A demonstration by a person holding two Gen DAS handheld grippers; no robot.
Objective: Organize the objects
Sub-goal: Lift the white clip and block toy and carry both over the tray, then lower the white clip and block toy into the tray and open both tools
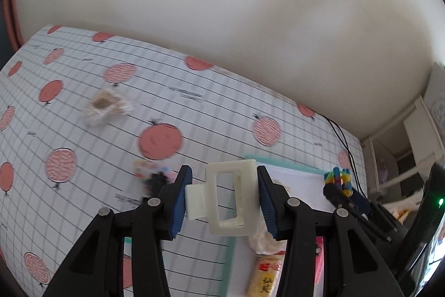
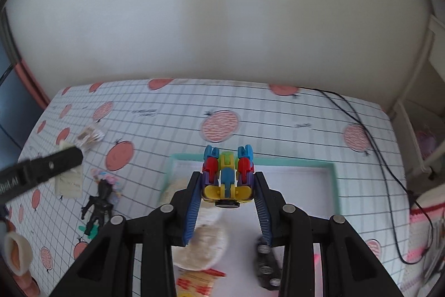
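My left gripper (image 1: 224,199) is shut on a cream hair claw clip (image 1: 228,198), held above the tablecloth at the left edge of a teal-rimmed white tray (image 1: 289,168). My right gripper (image 2: 228,185) is shut on a multicoloured toy (image 2: 228,174) of blue, red, yellow and purple parts, held over the tray (image 2: 333,185). That toy also shows in the left wrist view (image 1: 338,180). The left gripper shows in the right wrist view (image 2: 44,166) as a black arm at the left.
The tray holds round wrapped snacks (image 2: 205,244), a yellow-red packet (image 2: 197,283) and a dark metal piece (image 2: 267,266). On the tablecloth lie a black figurine (image 2: 98,206), a clear wrapped snack (image 1: 105,107) and a pastel item (image 2: 107,177). A black cable (image 2: 375,146) runs at the right.
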